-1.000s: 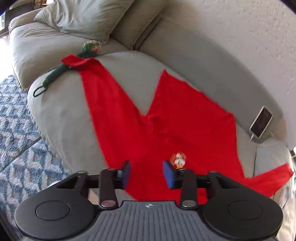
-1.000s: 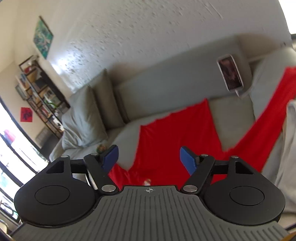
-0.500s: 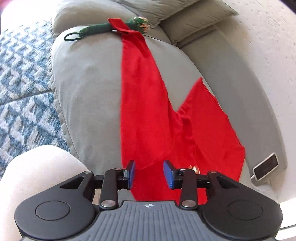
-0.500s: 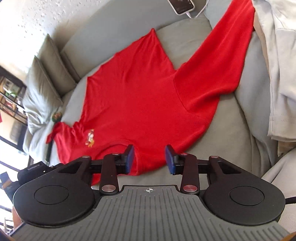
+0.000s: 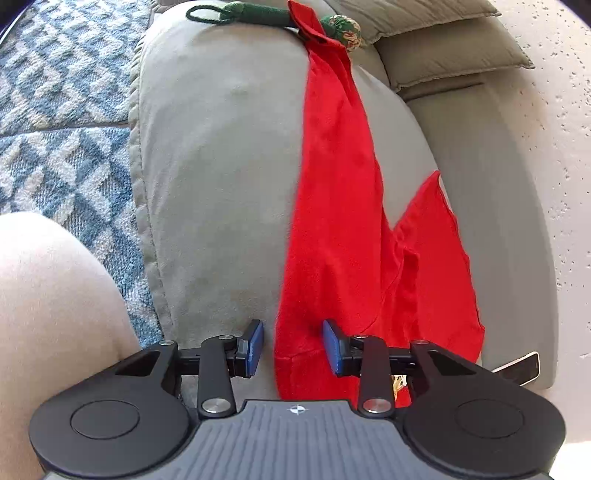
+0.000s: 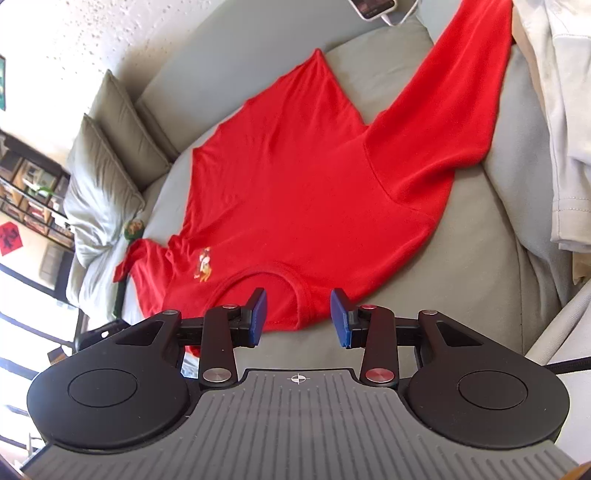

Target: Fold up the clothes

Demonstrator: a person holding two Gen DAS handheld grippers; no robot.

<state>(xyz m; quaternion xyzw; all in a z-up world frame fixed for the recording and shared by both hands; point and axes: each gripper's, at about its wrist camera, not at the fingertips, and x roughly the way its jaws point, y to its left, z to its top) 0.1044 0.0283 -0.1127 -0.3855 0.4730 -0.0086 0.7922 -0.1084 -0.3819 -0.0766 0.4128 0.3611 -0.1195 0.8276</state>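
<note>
A red long-sleeved shirt point(image 6: 295, 192) lies spread flat on a grey sofa seat point(image 6: 469, 258), collar toward me, a small emblem on the chest. My right gripper point(image 6: 298, 314) is open just above the collar's right side, touching nothing. In the left wrist view the shirt point(image 5: 332, 229) stretches away with one sleeve reaching a green stuffed toy point(image 5: 280, 18). My left gripper point(image 5: 292, 345) is open, its jaws standing on either side of the shirt's shoulder edge.
Grey cushions point(image 6: 107, 162) lie at the sofa's far end. A pale garment pile point(image 6: 557, 122) sits on the right. A phone on a cable point(image 6: 373, 7) leans on the backrest. A blue patterned rug point(image 5: 62, 110) covers the floor. My knee point(image 5: 55, 332) is at the left.
Both grippers have swung down from looking across the room to hover low over the shirt's near edge. The right gripper narrowed, then reopened slightly; the left one widened a little.
</note>
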